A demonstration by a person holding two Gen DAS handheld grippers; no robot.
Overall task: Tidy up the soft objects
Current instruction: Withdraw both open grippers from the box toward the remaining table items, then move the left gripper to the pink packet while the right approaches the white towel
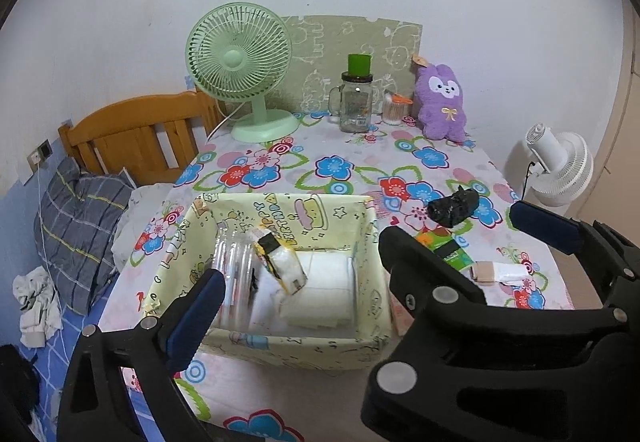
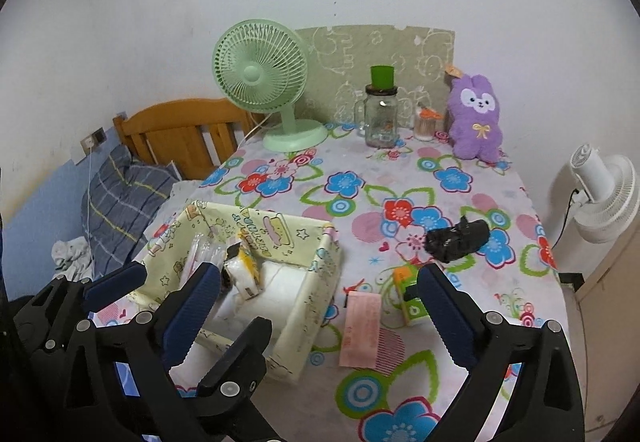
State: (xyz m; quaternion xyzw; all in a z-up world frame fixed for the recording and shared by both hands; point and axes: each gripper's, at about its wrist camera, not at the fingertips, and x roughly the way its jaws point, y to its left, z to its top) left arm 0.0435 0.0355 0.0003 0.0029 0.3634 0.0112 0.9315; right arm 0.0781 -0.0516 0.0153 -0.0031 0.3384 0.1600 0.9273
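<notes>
While both tools are empty, the sorting looks partly done. Nearest, the left tool (image 1: 302, 254) hangs with its jaws spread wide over the fabric storage box (image 1: 372, 346), and the right tool (image 2: 320, 288) stands equally wide at about 3 o'clock of it, over the bench (image 2: 400, 374). Inside the box lie a folded white cloth (image 1: 324, 290), a yellow-and-black tissue packet (image 1: 280, 262) that appears to tilt against it, and a clear plastic item (image 1: 232, 266) at the 9 o'clock wall, too blurred to name. Still outside, by my reading, are a pink flat packet (image 2: 360, 326) just beside the box's 3 o'clock wall, a green-and-orange tissue pack (image 2: 410, 294) between the right tool's fingers, a small white packet (image 1: 500, 272) near the bench's 3 o'clock edge, and further off a crumpled black bag (image 2: 456, 238). At the far end, around 12 o'clock, stand a green desk fan (image 2: 264, 82), a glass mug jar (image 2: 380, 114), a cotton-swab pot (image 2: 426, 124) and a purple plush rabbit (image 2: 476, 118), possibly also to be stowed. Nothing blocks the near items; the two tools crowd each other.
</notes>
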